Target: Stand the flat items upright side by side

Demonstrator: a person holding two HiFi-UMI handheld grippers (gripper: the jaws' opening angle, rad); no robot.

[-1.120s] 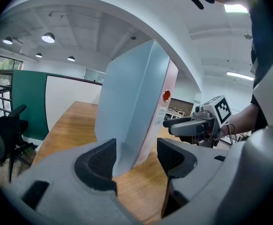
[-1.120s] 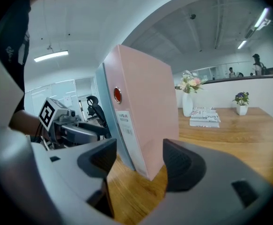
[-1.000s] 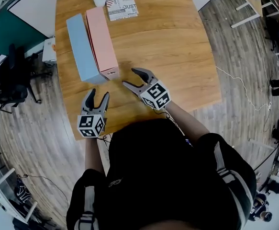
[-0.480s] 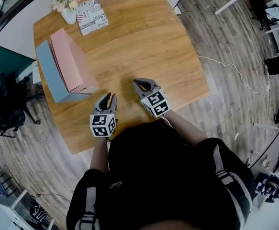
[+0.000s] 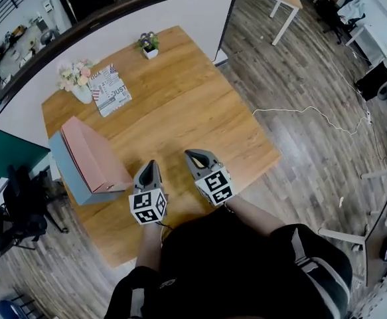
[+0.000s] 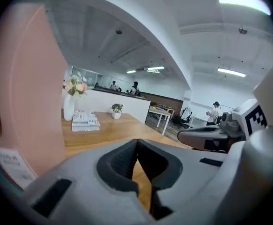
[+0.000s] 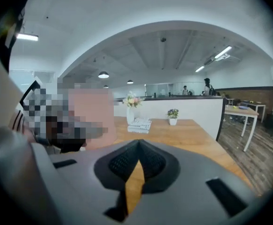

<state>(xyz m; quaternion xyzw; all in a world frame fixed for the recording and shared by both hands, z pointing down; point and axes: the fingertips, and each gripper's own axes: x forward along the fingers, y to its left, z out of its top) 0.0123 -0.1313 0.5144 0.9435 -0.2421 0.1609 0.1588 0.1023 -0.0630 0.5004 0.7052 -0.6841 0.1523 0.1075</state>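
A pink flat box [image 5: 90, 158] and a blue flat box [image 5: 64, 168] stand upright side by side, touching, at the left edge of the wooden table [image 5: 180, 111]. The pink box fills the left of the left gripper view [image 6: 24, 97] and shows left of centre in the right gripper view [image 7: 92, 116]. My left gripper [image 5: 148, 169] is shut and empty, just right of the boxes' near end. My right gripper [image 5: 194, 157] is also shut and empty, further right over bare table. Both jaw tips meet in their own views [image 6: 136, 146] [image 7: 138, 144].
A vase of flowers [image 5: 77, 85] and a stack of printed magazines [image 5: 110, 88] sit at the table's far left. A small potted plant [image 5: 149, 45] stands at the far edge by a white partition [image 5: 113, 38]. A cable [image 5: 306, 109] lies on the floor to the right.
Both grippers have closed from open and drawn back toward the near table edge, away from the boxes. The head view has lifted, showing more of the room.
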